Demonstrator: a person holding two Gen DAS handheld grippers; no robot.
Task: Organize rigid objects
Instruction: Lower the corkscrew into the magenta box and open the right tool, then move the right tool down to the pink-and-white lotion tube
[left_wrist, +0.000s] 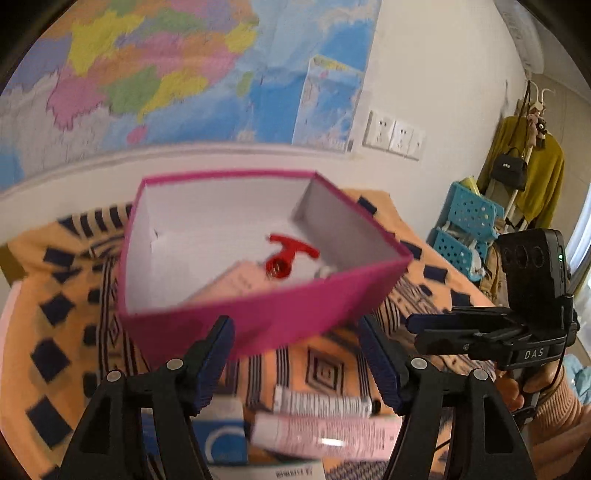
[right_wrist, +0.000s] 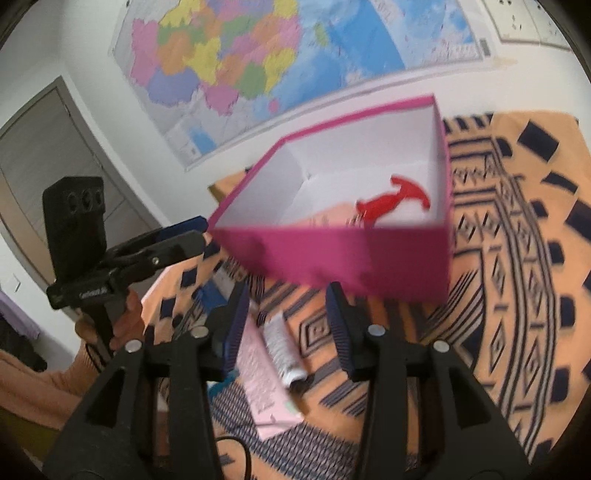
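A big coloured map (left_wrist: 155, 74) covers the far wall, with white sockets (left_wrist: 393, 134) to its right. Under everything lies an orange cloth with dark blue geometric patterns (right_wrist: 517, 258), spread over the tabletop. At the far right of the room stand turquoise baskets (left_wrist: 469, 221) and a yellow garment (left_wrist: 535, 177) on a rack.

An open pink box (left_wrist: 266, 314) with a white inside sits on the cloth, in the middle of both views. Inside it, toward its right side, lies a red plastic piece (left_wrist: 286, 258) beside a pale pink packet (left_wrist: 236, 280).

The left claw (left_wrist: 295, 363) hangs just in front of the near wall of the box, its blue-padded fingers (left_wrist: 214, 365) spread apart with nothing between them. The right claw (right_wrist: 286, 328) is also open and empty, though less wide, near the same wall and to the right of the other one.

On the cloth, nearer than the box, lie a pink carton (left_wrist: 325, 432), a white tube with dark print (left_wrist: 321, 402) touching its far edge, and a blue-and-white box (left_wrist: 221, 439) to their left.
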